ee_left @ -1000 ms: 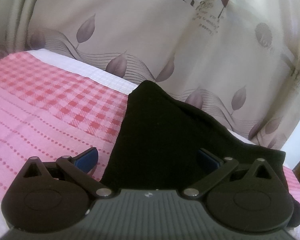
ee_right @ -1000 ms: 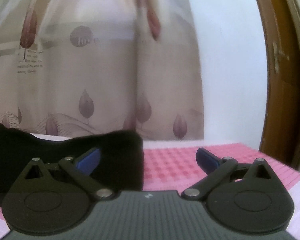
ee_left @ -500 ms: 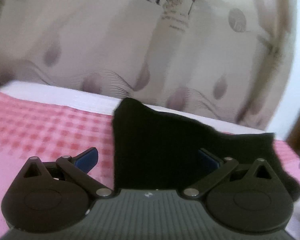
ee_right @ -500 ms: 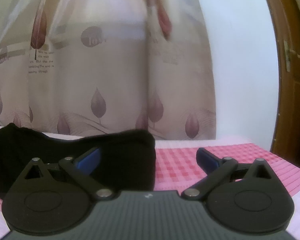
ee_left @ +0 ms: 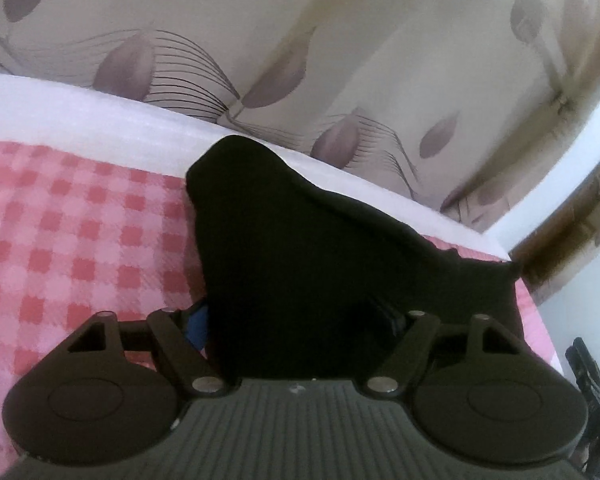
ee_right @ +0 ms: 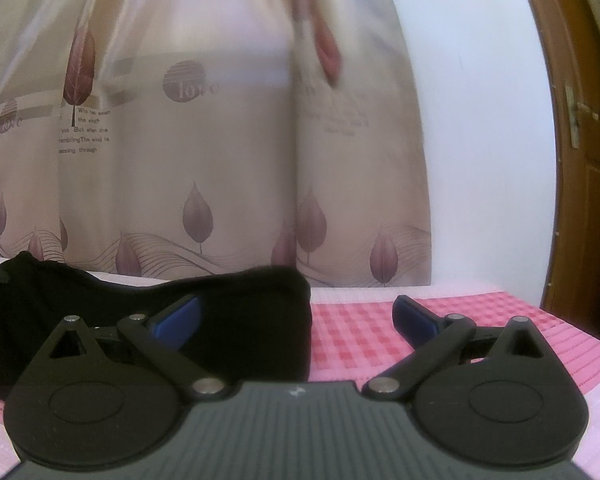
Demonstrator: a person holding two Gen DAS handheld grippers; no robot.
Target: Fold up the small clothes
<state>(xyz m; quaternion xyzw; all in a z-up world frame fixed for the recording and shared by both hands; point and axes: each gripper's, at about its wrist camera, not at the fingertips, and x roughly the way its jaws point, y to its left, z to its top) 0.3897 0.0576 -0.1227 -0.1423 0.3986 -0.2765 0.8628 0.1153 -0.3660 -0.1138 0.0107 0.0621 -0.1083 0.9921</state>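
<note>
A small black garment [ee_left: 300, 240] lies on the pink checked bed cover [ee_left: 80, 240], its far corner on the cover's white border. My left gripper [ee_left: 296, 316] points down at the garment's near edge, and its jaws are closing with the black cloth bunched between them. The cloth hides most of both blue pads, so I cannot make out a firm pinch. In the right wrist view the same garment [ee_right: 240, 312] lies at the left. My right gripper [ee_right: 296, 308] stands open and low over the cover, its left finger in front of the garment's right end, its right finger over bare cover.
A beige curtain [ee_right: 220, 160] with leaf prints hangs right behind the bed's far edge. A white wall [ee_right: 460, 120] and a brown wooden door [ee_right: 580, 160] stand at the right. Pink cover [ee_right: 360, 332] stretches right of the garment.
My left gripper has swung and tipped down onto the garment, and its jaws have narrowed around the cloth. The right gripper has stayed put and open.
</note>
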